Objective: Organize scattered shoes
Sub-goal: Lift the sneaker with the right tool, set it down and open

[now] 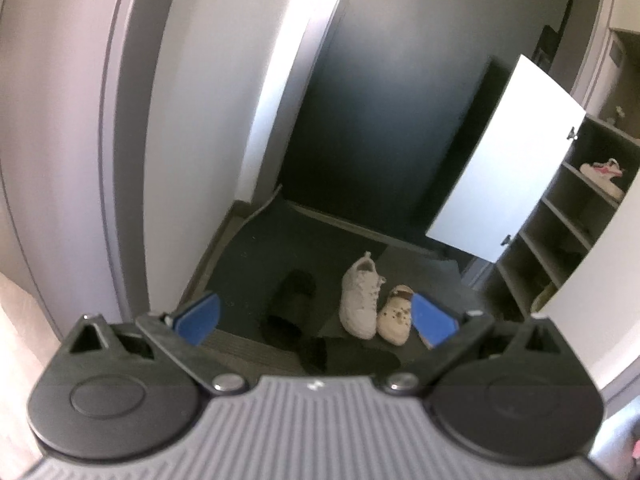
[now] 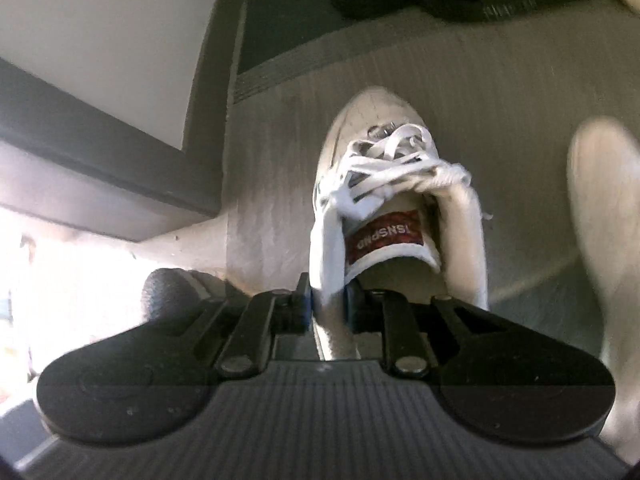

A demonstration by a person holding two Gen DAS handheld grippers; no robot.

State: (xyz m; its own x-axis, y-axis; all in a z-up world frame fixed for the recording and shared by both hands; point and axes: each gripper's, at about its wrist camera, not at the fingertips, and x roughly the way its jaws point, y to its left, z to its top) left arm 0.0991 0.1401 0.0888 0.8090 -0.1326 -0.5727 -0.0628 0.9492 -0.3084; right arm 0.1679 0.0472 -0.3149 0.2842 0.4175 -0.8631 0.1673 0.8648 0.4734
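right tongs [image 2: 328,304] clamp sneaker [image 2: 384,184] — shelf [image 1: 576,208] holds pink shoe [image 1: 602,170]

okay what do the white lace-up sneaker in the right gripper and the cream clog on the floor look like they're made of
White lace-up sneaker held by the right gripper: seemingly matte white leather or synthetic, with flat woven cotton-like laces and a red fabric tongue label. The grain is too blurred to be sure.

Cream perforated clog: probably moulded foam or rubber, judging by its smooth one-piece shape and punched holes.

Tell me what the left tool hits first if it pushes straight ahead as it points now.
Probably the floor mat, near the dark slipper. The open left tool aims between that slipper and the white sneaker; depth is unclear.
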